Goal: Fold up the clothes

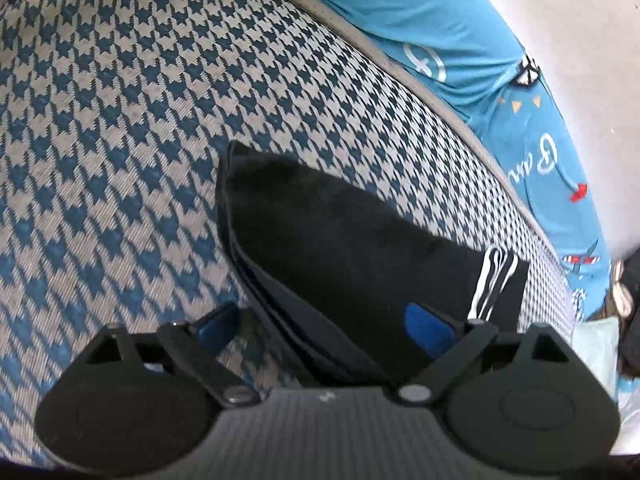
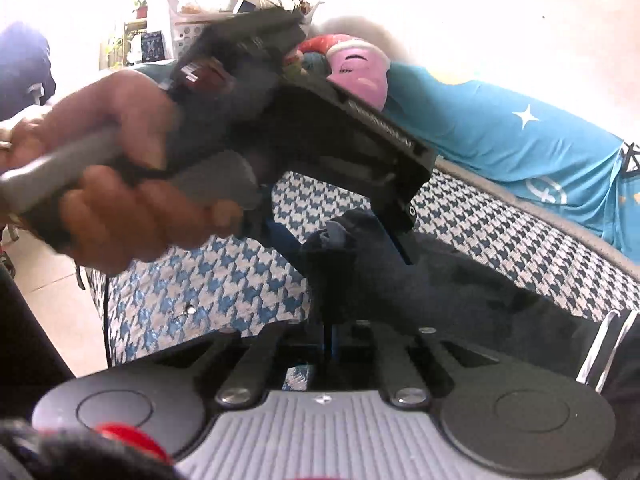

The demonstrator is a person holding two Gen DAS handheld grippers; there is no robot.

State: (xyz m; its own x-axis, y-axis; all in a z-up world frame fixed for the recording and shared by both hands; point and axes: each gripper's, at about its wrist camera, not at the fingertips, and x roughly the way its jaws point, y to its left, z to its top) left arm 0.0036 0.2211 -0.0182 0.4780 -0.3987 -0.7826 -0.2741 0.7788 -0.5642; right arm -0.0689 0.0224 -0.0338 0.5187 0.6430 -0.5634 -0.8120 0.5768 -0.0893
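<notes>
One black garment (image 1: 344, 248), folded into a flat wedge with a band of white stripes (image 1: 494, 284) at its near right corner, lies on a cushion (image 1: 120, 128) patterned in blue and grey houndstooth. In the left wrist view the left tongs (image 1: 324, 322) are spread wide: the left blue pad (image 1: 218, 322) sits over bare cushion just beside the garment's folded edge, and the right pad (image 1: 430, 326) lies over the black cloth. Neither pad pinches anything.

In the right wrist view the right tongs (image 2: 332, 340) are pressed together on a raised bunch of the same garment (image 2: 460, 292), whose striped corner trails off to the right. One hand (image 2: 120, 184) grips the handle of the other tool (image 2: 320, 128) above the cloth, its fingers wrapped around the trigger.

One blue printed sheet (image 1: 472, 32) with white stars runs along the cushion's far edge against the wall. One pink plush toy (image 2: 362, 72) rests at its end.
</notes>
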